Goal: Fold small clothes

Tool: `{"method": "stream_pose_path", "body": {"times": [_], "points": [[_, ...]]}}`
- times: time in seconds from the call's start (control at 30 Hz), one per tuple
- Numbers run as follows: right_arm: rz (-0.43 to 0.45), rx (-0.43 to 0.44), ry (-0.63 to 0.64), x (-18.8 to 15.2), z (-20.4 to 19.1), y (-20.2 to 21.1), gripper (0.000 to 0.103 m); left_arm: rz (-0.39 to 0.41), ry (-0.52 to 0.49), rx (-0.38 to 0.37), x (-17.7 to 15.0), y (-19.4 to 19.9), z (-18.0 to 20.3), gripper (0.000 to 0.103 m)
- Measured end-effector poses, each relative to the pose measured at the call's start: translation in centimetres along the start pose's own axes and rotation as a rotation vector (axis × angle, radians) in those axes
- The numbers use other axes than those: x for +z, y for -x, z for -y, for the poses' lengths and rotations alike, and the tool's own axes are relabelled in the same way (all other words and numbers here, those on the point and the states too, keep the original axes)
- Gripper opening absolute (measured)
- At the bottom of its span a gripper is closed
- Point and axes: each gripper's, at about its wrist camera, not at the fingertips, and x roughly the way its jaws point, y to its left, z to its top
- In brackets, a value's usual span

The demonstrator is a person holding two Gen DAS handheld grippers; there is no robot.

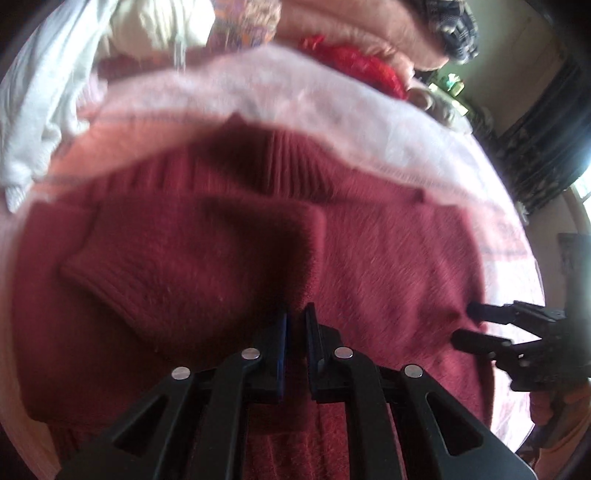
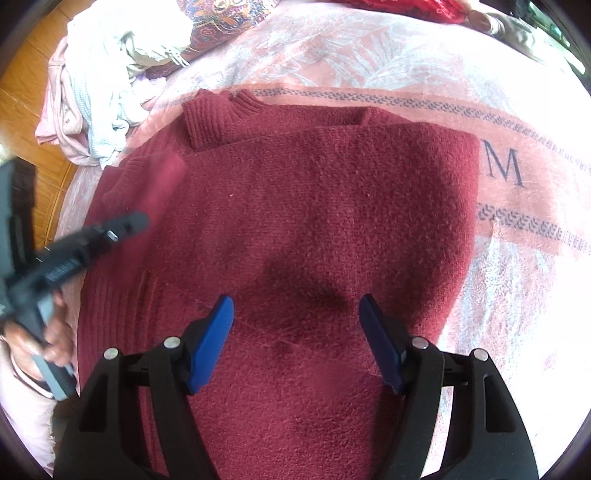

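**Where a maroon sweater lies flat on a pink blanket: items in view**

While both grippers hang over it, the dark red fuzzy knit sweater (image 2: 314,221) lies spread flat on the pink patterned blanket (image 2: 517,258), its ribbed collar (image 2: 218,118) at the far end from the cameras.

- Sleeve (image 1: 177,258): one ribbed-cuffed sleeve is folded in across the sweater's body, seen in the left wrist view.
- Left gripper (image 1: 295,332): black frame, blue pads; the fingers stand nearly together with only a thin slit between them. Whether they pinch any sweater fabric cannot be told; the view is blurred. From the right wrist view it appears over the sweater's left edge (image 2: 125,221), held by the person's hand (image 2: 48,339).
- Right gripper (image 2: 295,332): black frame, blue pads (image 2: 212,343) spread wide apart, holding nothing, poised above the sweater's lower middle. From the left wrist view its two dark fingertips (image 1: 476,325) sit at the sweater's right edge.
- Blanket: bears a patterned grey border band and a dark letter "M" (image 2: 504,168) beside the sweater's right shoulder.
- Pile of white and pale pink clothes (image 2: 99,81): beyond the sweater's collar, to the left, at the blanket's edge.
- Multicoloured paisley cloth (image 2: 221,14): beyond the collar, next to the pile.
- Bright red fabric (image 2: 417,9): at the far side of the blanket from the sweater.
- Wooden floor (image 2: 26,81): left of the pile.
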Motion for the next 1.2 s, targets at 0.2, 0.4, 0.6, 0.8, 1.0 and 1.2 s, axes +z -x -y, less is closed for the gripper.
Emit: {"method": "stream_pose_path", "body": {"times": [0.2,0.4,0.6,0.8,1.0,1.2], "points": [[-0.001,0.009,0.019,0.2,-1.8,-0.2,0.07,0.091,-0.018,-0.035,-0.8,5.3,-1.3,0.067],[-0.029,0.072,0.053,2.0,-7.4,-1.4,0.07,0.144,0.05,0.132,-1.6,7.9,-7.7,0.071],[-0.054,0.145,0.035,3.8,-12.4,-4.1,0.067,0.105,0.172,0.144,-4.2,5.6,-13.0,0.064],[-0.061,0.133,0.043,4.8,-14.2,-6.0,0.009,0.116,0.121,0.199,-4.8,5.8,-13.1,0.057],[-0.011,0.044,0.043,3.8,-11.4,-3.3,0.008,0.125,0.082,0.27,-5.3,6.5,-13.1,0.057],[-0.072,0.0,0.04,3.1,-9.9,-4.9,0.025,0.118,0.044,0.341,-5.4,5.0,-12.4,0.059]]}}
